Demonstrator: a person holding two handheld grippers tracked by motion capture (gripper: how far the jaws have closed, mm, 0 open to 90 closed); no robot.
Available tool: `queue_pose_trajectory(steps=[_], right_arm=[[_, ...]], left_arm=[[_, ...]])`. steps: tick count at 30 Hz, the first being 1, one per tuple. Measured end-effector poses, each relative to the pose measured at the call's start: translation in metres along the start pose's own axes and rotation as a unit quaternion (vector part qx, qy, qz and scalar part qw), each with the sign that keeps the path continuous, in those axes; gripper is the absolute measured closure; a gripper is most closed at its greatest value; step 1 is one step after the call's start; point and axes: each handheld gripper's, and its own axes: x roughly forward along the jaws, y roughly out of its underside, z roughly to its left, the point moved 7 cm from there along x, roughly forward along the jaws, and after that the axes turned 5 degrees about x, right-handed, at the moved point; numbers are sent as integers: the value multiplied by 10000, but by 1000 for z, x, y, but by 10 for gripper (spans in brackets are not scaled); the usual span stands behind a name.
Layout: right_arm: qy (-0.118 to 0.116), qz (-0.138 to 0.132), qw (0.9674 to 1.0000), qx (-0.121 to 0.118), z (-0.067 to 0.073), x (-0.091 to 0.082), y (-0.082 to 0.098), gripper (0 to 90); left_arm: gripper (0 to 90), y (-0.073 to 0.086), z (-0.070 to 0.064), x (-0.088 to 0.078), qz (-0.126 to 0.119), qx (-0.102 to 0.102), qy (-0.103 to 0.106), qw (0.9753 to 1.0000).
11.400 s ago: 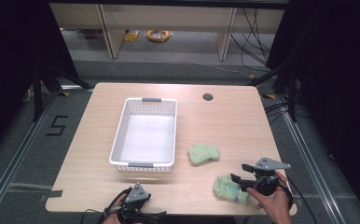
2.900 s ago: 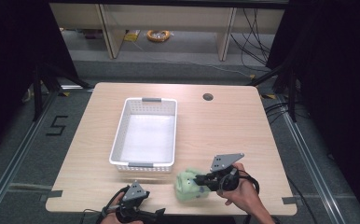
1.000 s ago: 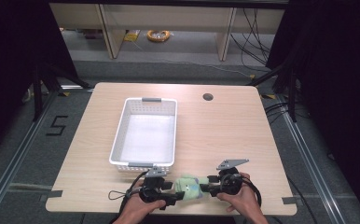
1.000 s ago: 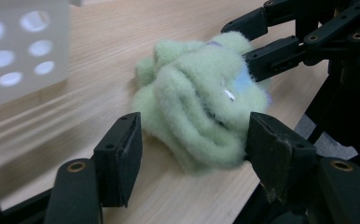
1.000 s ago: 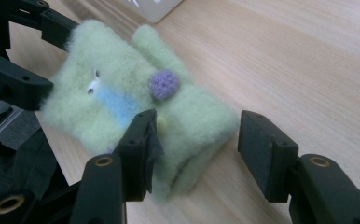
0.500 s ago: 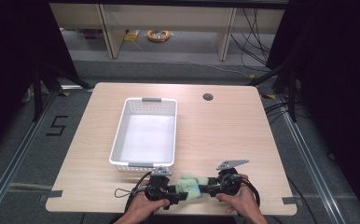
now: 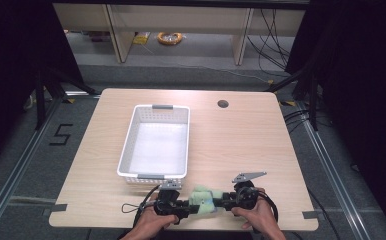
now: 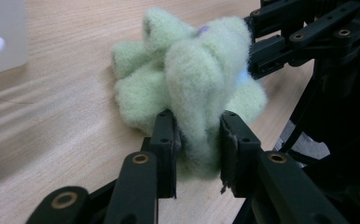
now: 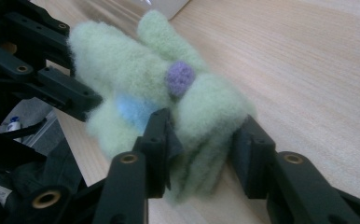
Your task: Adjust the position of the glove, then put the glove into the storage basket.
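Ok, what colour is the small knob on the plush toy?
Purple knob on the pale green plush toy; right gripper view.

One legible mark: a black numeral "5" (image 7: 61, 135) on the grey floor (image 7: 26, 165), left of the bench (image 7: 246, 135). No other text, label or brand is readable.

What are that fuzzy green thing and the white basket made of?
The pale green fuzzy cloth item looks like soft fleece or plush: nappy matte pile, squashing between the gripper pads. The white rectangular basket looks like moulded plastic, smooth and slightly glossy, with rows of small holes in its walls.
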Motion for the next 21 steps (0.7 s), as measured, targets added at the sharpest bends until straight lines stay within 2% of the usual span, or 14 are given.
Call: queue_pose_trajectory(steps=[3, 8, 9, 10, 11, 12, 13, 14, 18, 20, 21], right_arm=[[-83, -57, 9999, 73, 0, 0, 0, 669], [-184, -142, 9997, 27, 3, -2, -1, 726], [-111, -101, 9997, 184, 5, -5, 0, 731], [-199, -161, 9996, 149, 6, -5, -1, 735], [-159, -212, 9996, 21, 4, -6, -2, 739], [-68, -238, 9997, -5, 4, -7, -3, 744], [-68, -238, 9997, -5, 4, -7, -3, 744], [-173, -253, 9995, -44, 7, -8, -4, 747], [-158, -290, 9994, -79, 10, -12, -5, 750], [-268, -324, 9991, -47, 17, -13, -7, 751], [-241, -295, 9992, -74, 18, -14, -7, 751]], left_arm=[[712, 0, -1, 0, -46, 12, -32, 10000], [734, -1, -1, -3, -25, 93, -29, 9999], [738, -1, -1, -3, -25, 93, -29, 9999], [742, -1, -3, -4, -50, 134, -13, 9999], [745, -1, -3, -4, -50, 134, -13, 9999], [747, -2, -4, -4, -96, 136, -31, 9999], [748, -2, -4, -4, -96, 136, -31, 9999], [748, -3, -6, -6, -70, 154, 36, 9999], [750, -2, -6, -10, -55, 228, 37, 9997], [751, -3, -8, -13, -99, 260, 44, 9996], [751, -3, -9, -15, -109, 271, 49, 9996]])
